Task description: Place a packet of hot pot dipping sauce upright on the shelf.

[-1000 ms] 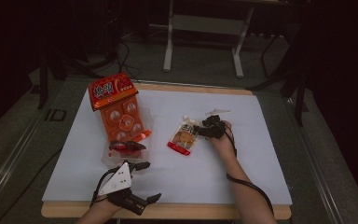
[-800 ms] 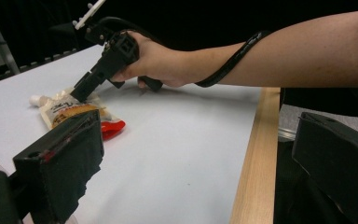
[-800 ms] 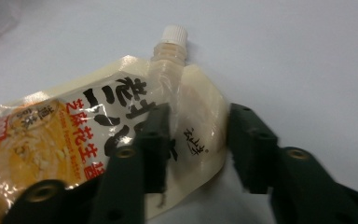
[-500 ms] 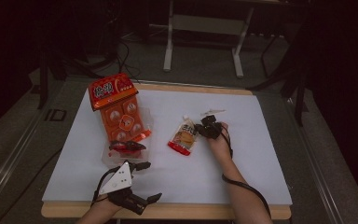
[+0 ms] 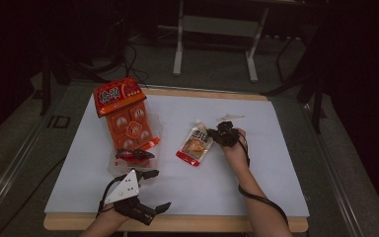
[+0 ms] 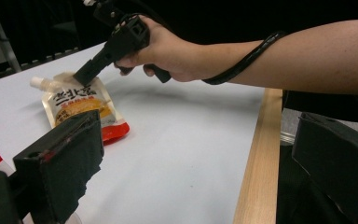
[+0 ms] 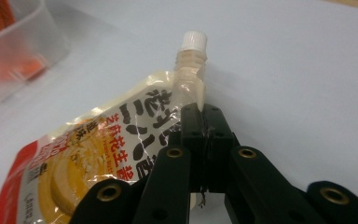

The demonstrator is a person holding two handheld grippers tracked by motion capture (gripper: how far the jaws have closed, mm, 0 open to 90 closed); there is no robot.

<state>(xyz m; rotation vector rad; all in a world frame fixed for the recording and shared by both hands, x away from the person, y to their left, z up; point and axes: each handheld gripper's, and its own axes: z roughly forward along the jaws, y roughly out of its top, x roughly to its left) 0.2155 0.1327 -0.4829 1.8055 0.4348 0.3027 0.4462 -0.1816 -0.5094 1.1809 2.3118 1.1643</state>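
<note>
The right gripper (image 5: 216,134) has its jaws pinched tight on the upper edge of a spouted pouch (image 5: 194,144), just below the neck – in the right gripper view the two black jaws meet with only the thin film of the pouch (image 7: 98,158) between them, right under the white cap (image 7: 194,40). They have just been closing, and the pouch is what they closed on. The pouch lies near the middle of the white table (image 5: 276,163), cap end pointing away from the person, red bottom edge towards them; from the left gripper view its top (image 6: 81,100) looks a little lifted under the right gripper (image 6: 85,77), the rest flat on the sheet.

The left gripper (image 5: 155,190) sits at the near edge of the table, well apart from the pouch – its jaws stand wide with nothing between them, which the left gripper view shows plainly.

To the left of the pouch lies an orange blister pack (image 5: 126,118) with a red header card, and a clear tray (image 5: 123,160) rests at its near end, just ahead of the left gripper
</note>
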